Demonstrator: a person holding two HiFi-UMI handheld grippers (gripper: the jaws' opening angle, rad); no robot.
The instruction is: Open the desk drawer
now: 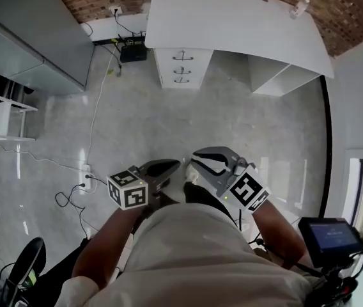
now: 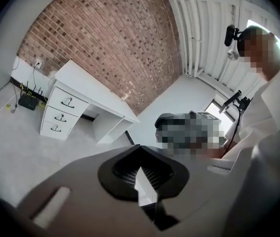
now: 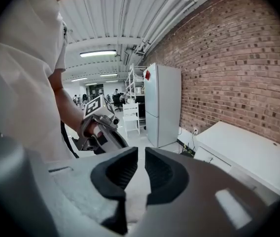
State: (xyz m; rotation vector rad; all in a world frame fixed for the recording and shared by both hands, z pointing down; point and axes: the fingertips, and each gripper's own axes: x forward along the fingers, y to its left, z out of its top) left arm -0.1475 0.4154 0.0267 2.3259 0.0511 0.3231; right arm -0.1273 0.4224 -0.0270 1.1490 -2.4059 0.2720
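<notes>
Left gripper (image 1: 175, 165) clenched empty, right gripper (image 1: 197, 158) barely parted, empty; desk drawer (image 1: 183, 70) far at 12 o'clock, risk: jaws reach handle w/o opening, slip off.

Legible words, brands, numbers: none in any view.

1. White cube with black square code markers (image 1: 128, 188), lower centre-left of the head view. Pattern only, no characters.
2. Matching white marker cube (image 1: 250, 190), lower centre-right of the head view. Pattern only.
3. Small red label (image 3: 148, 75), on the upper front of the tall pale-grey cabinet (image 3: 162, 107), centre of the right gripper view. Too small to read.
4. Dark-framed screen with a blue glowing display (image 1: 330, 235), lower right of the head view. Its contents are blurred.
</notes>
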